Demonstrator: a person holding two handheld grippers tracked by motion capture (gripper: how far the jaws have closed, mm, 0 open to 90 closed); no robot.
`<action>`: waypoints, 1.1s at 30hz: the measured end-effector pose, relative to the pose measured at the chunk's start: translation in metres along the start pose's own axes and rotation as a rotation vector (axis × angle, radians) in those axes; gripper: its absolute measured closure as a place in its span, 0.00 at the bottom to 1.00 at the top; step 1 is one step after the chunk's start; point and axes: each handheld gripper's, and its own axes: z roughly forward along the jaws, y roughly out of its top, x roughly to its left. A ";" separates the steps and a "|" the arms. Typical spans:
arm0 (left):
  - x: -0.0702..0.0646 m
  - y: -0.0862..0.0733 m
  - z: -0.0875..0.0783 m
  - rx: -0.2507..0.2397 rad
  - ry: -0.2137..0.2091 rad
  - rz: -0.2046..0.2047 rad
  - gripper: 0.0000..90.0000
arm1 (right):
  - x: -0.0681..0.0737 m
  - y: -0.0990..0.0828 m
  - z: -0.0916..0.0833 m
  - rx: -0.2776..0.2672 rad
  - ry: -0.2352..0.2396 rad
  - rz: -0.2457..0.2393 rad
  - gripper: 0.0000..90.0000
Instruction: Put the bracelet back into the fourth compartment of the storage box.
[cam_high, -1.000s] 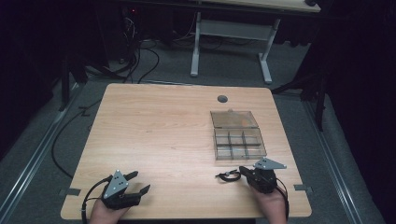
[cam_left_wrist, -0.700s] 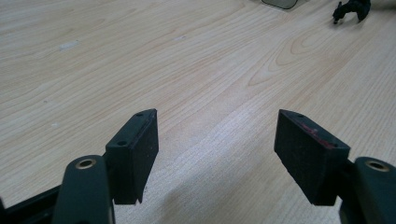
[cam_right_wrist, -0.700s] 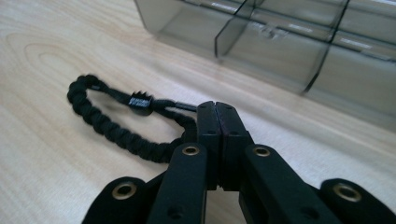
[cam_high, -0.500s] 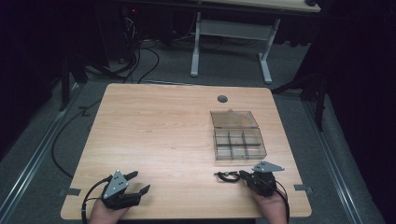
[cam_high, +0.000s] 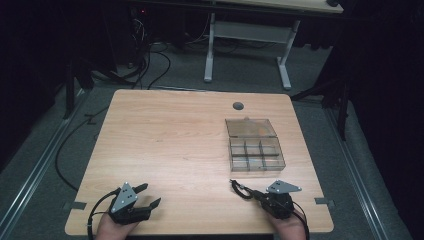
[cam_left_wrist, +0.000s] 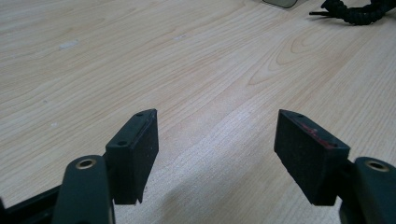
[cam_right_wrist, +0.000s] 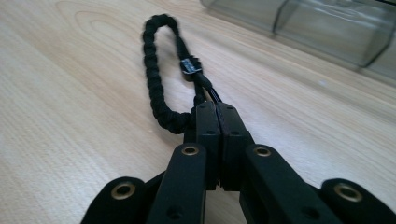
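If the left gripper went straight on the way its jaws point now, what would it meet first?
Probably bare table for a long stretch: the left gripper is open with nothing between its jaws. Farther along, near the frame's top right, lies the black braided cord, though depth is unclear.

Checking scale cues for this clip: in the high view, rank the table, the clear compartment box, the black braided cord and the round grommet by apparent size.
1. Table
2. Clear compartment box
3. Black braided cord, held by the right gripper
4. Round grommet

Cord and grommet look close in size; that order is unsure.

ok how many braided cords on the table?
1. The black braided cord lies on the table near the front right, pinched at one end by the right gripper, just in front of the clear box.
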 end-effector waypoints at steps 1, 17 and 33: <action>0.000 0.000 0.000 0.000 0.000 0.001 0.35 | 0.002 0.001 0.001 -0.002 0.006 -0.008 0.99; -0.001 0.000 0.000 0.003 -0.002 0.012 0.35 | -0.014 0.006 0.002 0.024 -0.046 0.078 0.87; -0.001 -0.001 -0.002 -0.014 -0.021 0.015 0.36 | -0.031 0.042 0.002 0.255 -0.050 0.073 0.77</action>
